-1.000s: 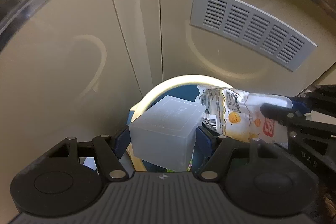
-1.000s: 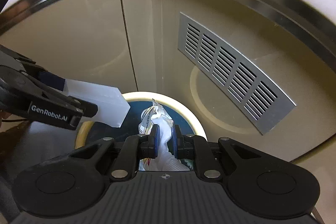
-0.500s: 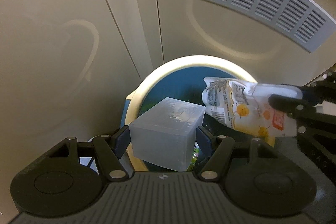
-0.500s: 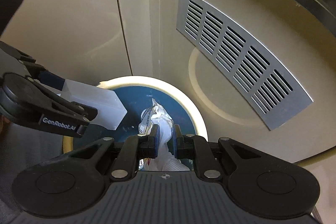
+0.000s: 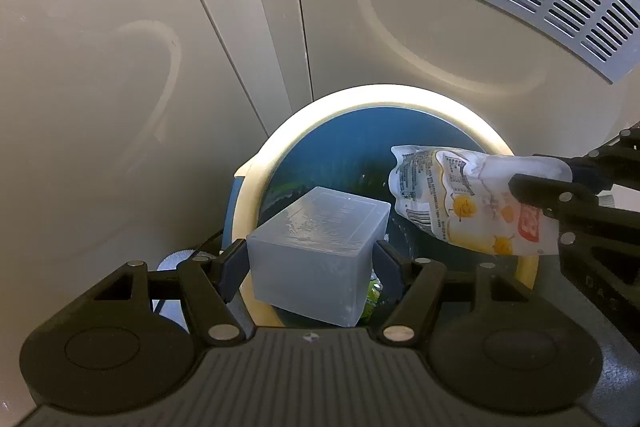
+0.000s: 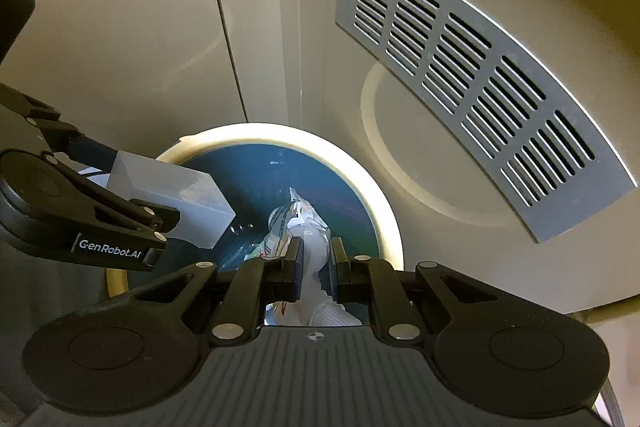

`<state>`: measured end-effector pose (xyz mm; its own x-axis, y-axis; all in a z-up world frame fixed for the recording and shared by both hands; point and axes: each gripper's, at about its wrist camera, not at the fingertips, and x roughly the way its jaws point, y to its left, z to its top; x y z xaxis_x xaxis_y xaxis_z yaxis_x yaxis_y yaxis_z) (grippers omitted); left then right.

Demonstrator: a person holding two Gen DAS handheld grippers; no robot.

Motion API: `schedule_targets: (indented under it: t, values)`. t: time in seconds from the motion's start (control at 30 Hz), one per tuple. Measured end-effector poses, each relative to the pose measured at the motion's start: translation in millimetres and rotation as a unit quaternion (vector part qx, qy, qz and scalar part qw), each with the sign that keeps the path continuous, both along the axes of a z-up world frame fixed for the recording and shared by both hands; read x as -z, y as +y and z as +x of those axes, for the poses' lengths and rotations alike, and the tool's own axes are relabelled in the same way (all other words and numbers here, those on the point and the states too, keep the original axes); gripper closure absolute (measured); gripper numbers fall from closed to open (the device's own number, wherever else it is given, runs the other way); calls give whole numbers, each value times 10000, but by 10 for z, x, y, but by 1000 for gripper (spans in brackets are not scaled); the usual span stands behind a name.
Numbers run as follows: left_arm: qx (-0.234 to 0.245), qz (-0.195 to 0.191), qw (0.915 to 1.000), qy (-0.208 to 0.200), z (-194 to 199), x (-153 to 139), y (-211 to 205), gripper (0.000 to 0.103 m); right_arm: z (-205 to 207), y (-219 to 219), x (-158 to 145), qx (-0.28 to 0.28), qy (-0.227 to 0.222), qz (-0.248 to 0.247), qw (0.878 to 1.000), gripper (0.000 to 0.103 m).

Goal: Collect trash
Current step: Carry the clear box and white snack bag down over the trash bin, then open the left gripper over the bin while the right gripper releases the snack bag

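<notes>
Over the bin (image 5: pixel 256 187) at lower centre, our left gripper (image 5: pixel 310 261) clamps the translucent box (image 5: pixel 316 251) and our right gripper (image 6: pixel 314 263) pinches the snack wrapper (image 6: pixel 298 223); we judge both drops remain.

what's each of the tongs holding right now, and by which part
Left tongs: translucent plastic box, by opposite side walls. Right tongs: snack wrapper, by one end.

Frosted translucent box (image 5: pixel 316 255); white-yellow printed wrapper (image 5: pixel 468 207) at 3 o'clock; cream-rimmed blue bin (image 5: pixel 360 107); grey slotted vent (image 6: pixel 480 75) at 1 o'clock.
</notes>
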<state>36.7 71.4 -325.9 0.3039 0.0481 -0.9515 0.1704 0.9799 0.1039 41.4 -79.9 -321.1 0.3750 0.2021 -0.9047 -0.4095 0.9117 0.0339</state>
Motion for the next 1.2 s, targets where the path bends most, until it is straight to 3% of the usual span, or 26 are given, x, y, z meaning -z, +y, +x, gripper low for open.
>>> schedule_targets:
  t: [1.13,1.2]
  values:
    - [122,27,9998,155,66,96,0,30,93,11,173,101,217,-19,9997,88]
    - [120,14,9998,174,72,101,3,17,102,6,182,102,256,-13,9996,87]
